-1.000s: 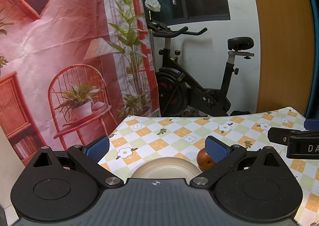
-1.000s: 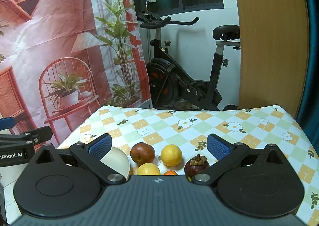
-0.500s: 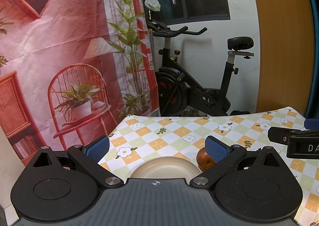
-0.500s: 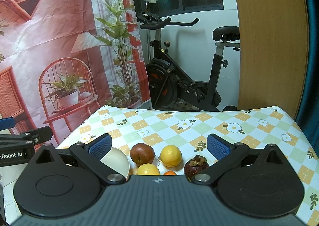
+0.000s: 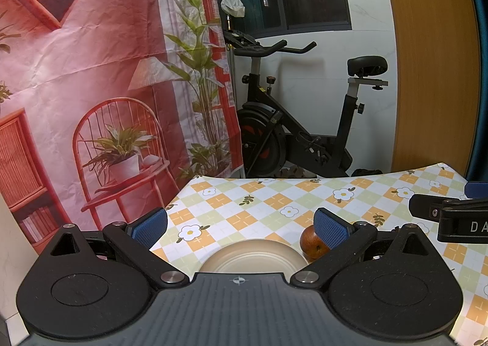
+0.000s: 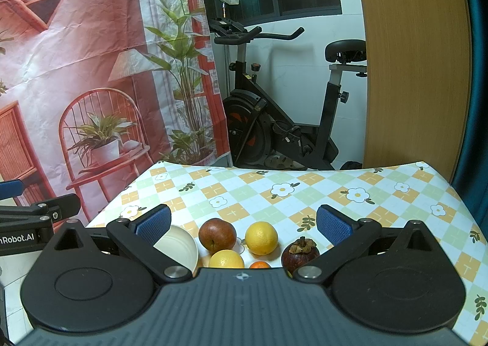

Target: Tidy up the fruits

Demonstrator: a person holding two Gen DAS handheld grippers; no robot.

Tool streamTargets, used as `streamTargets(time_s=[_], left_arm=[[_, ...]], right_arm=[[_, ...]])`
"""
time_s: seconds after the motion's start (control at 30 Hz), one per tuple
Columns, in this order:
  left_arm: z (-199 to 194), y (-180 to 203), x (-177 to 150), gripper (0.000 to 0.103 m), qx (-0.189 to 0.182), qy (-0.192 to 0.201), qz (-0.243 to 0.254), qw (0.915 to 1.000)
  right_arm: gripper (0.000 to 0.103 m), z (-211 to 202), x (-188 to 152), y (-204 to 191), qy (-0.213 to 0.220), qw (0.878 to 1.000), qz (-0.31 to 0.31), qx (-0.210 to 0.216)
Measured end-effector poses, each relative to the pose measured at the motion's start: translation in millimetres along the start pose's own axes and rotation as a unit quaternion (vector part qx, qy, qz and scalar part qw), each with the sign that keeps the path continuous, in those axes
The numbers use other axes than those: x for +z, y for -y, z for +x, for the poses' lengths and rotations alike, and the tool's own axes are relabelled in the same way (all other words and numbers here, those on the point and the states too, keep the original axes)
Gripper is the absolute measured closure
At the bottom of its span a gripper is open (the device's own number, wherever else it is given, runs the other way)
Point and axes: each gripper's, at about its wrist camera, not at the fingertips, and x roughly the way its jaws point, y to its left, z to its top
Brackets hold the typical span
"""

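Note:
My left gripper is open above a cream plate on the checked tablecloth, nothing between its blue pads. A red-brown apple lies just right of the plate, partly behind the right pad. My right gripper is open too, held over a cluster of fruit: the apple, a yellow orange, a second yellow fruit, a small tangerine mostly hidden by the gripper body, and a dark mangosteen. The plate shows left of the apple.
The table with flowered checked cloth ends at its far edge before an exercise bike. A red printed backdrop hangs on the left, a wooden panel on the right. The other gripper shows at each view's side.

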Motion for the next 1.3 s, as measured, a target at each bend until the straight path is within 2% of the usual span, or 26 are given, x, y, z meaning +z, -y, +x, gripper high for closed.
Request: streamTargets(time_s=[0.97, 1.3], left_arm=[[2.3, -0.4, -0.6, 0.000, 0.001, 0.000, -0.005, 1.0000], [27.9, -2.4, -7.3, 0.000, 0.038, -0.002, -0.016, 0.9991]], right_arm=[[0.000, -0.4, -0.6, -0.9, 0.000, 1.000, 0.000, 0.000], [0.000, 16.1, -13.3, 12.2, 0.006, 1.000, 0.006, 0.015]])
